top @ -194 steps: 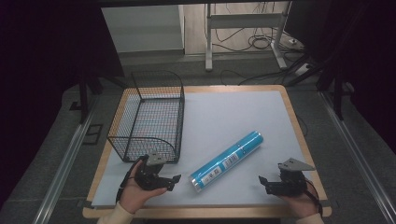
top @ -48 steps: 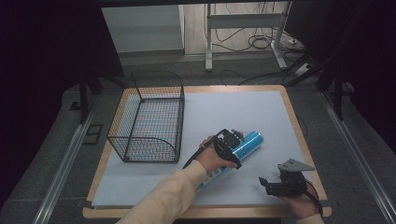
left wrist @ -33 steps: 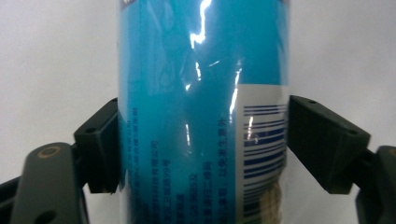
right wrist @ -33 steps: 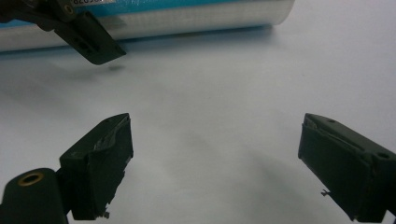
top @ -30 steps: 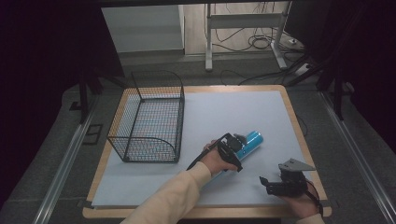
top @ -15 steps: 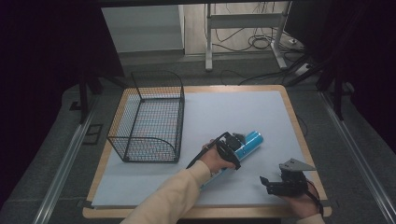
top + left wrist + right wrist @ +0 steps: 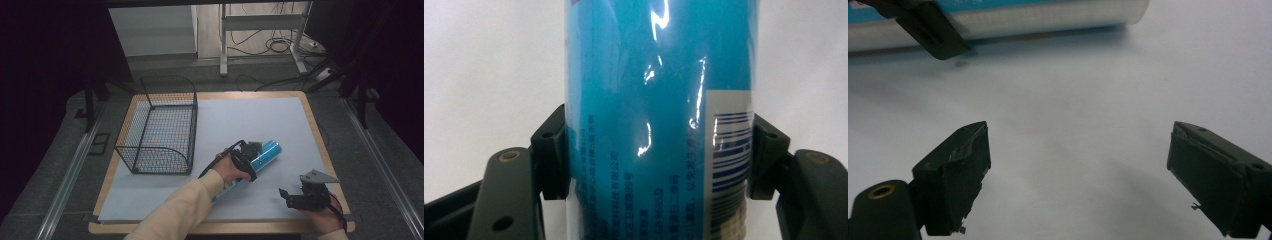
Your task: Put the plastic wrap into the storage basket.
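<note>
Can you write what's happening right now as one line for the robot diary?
left gripper: shut on blue tube | right gripper: open, idle on white mat | wire basket: empty

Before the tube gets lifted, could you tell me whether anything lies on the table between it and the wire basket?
Nothing visible does. The left gripper is shut on the blue tube, and the stretch of white table between it and the wire basket is bare. The nearest basket wall would have to be cleared from above. The right gripper rests open, off to the side.

Dim room with dark edges, glare streaks on the blue tube (image 7: 659, 100), close views slightly soft.
</note>
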Demonstrator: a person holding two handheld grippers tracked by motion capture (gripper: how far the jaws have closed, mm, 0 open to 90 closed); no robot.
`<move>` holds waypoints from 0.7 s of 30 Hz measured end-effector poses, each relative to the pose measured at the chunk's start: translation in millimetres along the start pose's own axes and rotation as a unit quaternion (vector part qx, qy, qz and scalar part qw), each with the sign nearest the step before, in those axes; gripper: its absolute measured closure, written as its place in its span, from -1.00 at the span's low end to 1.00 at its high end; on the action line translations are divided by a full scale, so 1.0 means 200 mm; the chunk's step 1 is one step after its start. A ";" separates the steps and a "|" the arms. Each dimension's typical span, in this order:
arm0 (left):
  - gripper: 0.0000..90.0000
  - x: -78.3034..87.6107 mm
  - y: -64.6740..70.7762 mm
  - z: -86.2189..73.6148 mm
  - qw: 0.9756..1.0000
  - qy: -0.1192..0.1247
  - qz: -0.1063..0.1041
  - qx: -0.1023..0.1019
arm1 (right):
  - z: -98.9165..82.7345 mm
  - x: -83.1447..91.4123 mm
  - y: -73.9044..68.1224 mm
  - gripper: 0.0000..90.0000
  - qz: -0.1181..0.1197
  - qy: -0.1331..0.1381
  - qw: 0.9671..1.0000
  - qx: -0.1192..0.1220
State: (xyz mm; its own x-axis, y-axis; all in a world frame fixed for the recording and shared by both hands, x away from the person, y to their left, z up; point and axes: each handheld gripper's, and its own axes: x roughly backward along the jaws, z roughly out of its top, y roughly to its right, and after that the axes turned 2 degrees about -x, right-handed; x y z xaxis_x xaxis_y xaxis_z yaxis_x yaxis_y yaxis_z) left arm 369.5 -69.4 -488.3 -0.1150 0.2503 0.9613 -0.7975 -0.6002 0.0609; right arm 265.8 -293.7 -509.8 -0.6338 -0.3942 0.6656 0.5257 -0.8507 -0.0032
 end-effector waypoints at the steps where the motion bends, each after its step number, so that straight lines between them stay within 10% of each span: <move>1: -0.30 0.01 0.00 0.00 1.000 0.002 0.001 -0.002 | 0.00 0.00 0.00 -0.76 0.000 0.000 1.000 0.000; 21: -0.30 0.18 -0.04 -0.01 1.000 0.013 0.010 -0.008 | 0.00 0.00 0.00 -0.76 -0.002 0.001 1.000 0.000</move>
State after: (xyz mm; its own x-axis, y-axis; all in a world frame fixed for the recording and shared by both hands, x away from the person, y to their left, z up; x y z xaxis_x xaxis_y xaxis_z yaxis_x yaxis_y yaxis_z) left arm 369.4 -53.5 -454.1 -0.1462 0.2573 0.9552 -0.8046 -0.5927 0.0366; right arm 265.9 -293.9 -510.0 -0.6367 -0.3924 0.6638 0.5236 -0.8520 -0.0014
